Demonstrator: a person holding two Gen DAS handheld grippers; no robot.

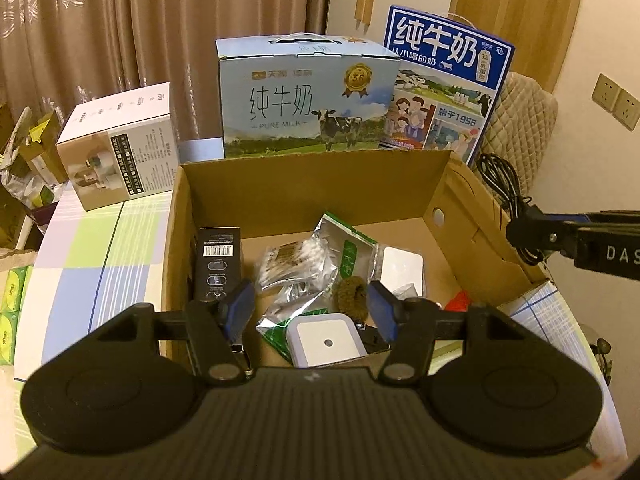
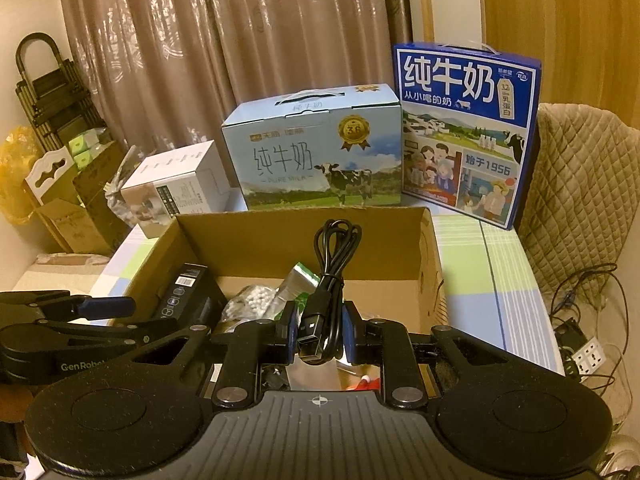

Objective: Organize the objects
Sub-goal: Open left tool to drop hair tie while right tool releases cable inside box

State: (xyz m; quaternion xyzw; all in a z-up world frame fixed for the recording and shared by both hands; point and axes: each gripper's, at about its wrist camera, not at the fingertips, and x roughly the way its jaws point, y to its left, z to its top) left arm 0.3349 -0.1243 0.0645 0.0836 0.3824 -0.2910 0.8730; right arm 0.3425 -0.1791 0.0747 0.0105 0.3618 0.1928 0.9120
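Right, left gripper (image 1: pixel 312 308) spread, nothing pinched, over the near edge of the cardboard box (image 1: pixel 308 188). Right gripper (image 2: pixel 319 334) clamps a coiled black USB cable (image 2: pixel 330 276) above that box. Two milk cartons (image 2: pixel 320 152) stand at the table's (image 2: pixel 496 272) far edge.

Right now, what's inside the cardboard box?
Cardboard box holds black box, cotton swabs, green foil pouch, white square device, brown puff. Beneath them: hidden.

Two milk cartons (image 1: pixel 308 100) (image 1: pixel 444 84), one white box (image 1: pixel 120 148), one cardboard box (image 1: pixel 312 188), one black cable (image 2: pixel 332 280), two white square devices (image 1: pixel 326 342) (image 1: pixel 402 268).
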